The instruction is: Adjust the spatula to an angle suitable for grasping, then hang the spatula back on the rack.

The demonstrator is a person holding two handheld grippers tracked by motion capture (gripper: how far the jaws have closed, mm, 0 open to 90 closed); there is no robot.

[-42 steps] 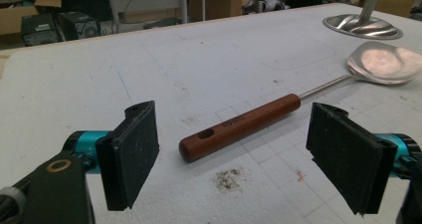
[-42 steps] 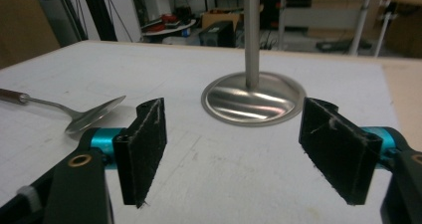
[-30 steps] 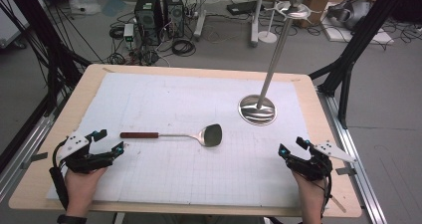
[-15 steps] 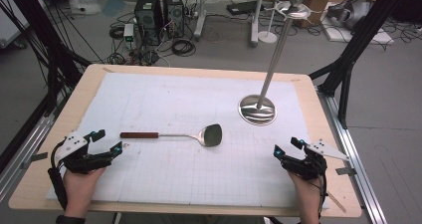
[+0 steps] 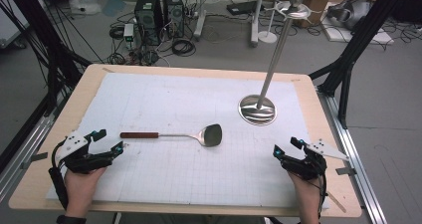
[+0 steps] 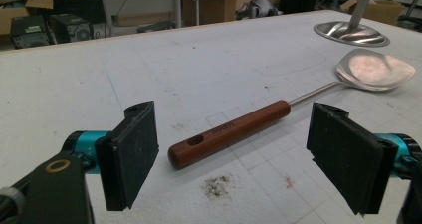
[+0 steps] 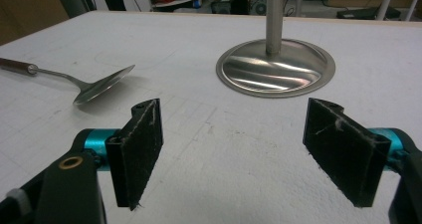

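Note:
A metal spatula (image 5: 211, 134) with a brown wooden handle (image 5: 139, 135) lies flat on the white gridded mat (image 5: 164, 104), handle pointing left. My left gripper (image 5: 110, 142) rests at the front left, open, its jaws aimed at the handle end (image 6: 229, 131) with nothing between them. At the front right my right gripper (image 5: 286, 147) stands open and empty, facing the round base (image 7: 275, 68) of a steel stand (image 5: 257, 109). The spatula blade (image 7: 102, 85) lies to the left in the right gripper view.
The stand's pole (image 5: 277, 45) rises tall from its base at the mat's right rear, with hooks at its top. The wooden table edge (image 5: 318, 109) frames the mat. Computers and cables sit on the floor beyond the table.
My right gripper has moved a little to the left and forward over the mat. The left gripper and the spatula have stayed where they were.

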